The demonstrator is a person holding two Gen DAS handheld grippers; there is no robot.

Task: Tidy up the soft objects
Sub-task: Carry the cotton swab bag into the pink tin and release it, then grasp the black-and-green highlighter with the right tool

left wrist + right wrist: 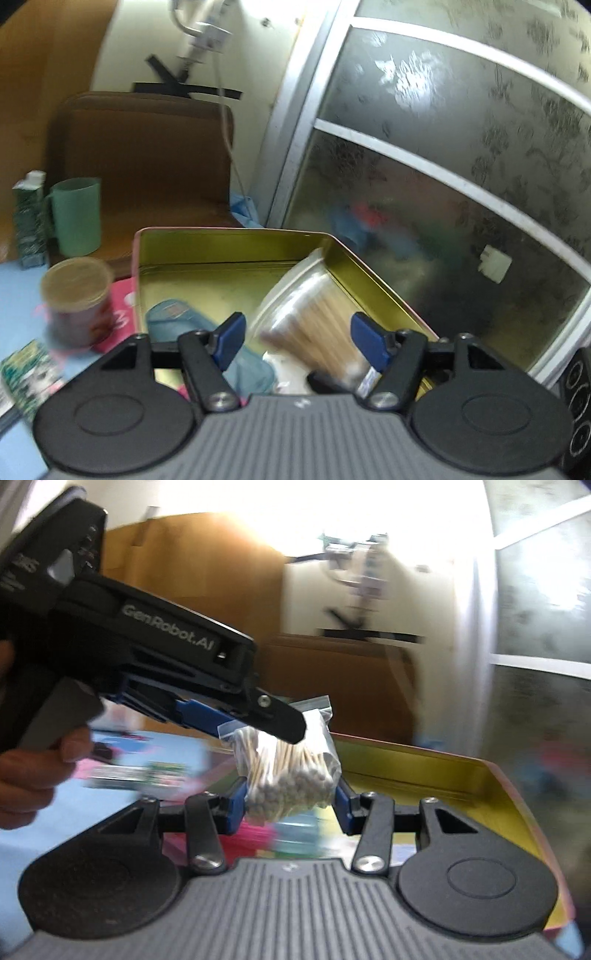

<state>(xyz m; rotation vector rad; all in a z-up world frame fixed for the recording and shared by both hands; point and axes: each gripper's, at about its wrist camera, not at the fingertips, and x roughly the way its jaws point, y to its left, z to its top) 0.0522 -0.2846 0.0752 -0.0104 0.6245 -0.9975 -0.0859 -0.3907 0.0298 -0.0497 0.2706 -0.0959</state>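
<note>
A clear zip bag of cotton swabs [314,314] hangs over an open gold-lined tin [229,234], and both grippers hold it. My left gripper [299,325] has its blue pads at the bag's sides. In the right wrist view the left gripper [269,727] comes in from the left and is clamped on the upper part of the bag [291,775]. My right gripper [290,805] is shut on the bag's lower end, where the swab tips bunch. A blue soft pouch [173,317] lies inside the tin [424,755]. The picture is blurred.
Left of the tin stand a red can with a tan lid [75,295], a green mug [75,218] and a green carton [27,221] on a blue surface. A brown seat [147,155] is behind, a frosted glass door [443,147] to the right. A hand [33,771] holds the left gripper.
</note>
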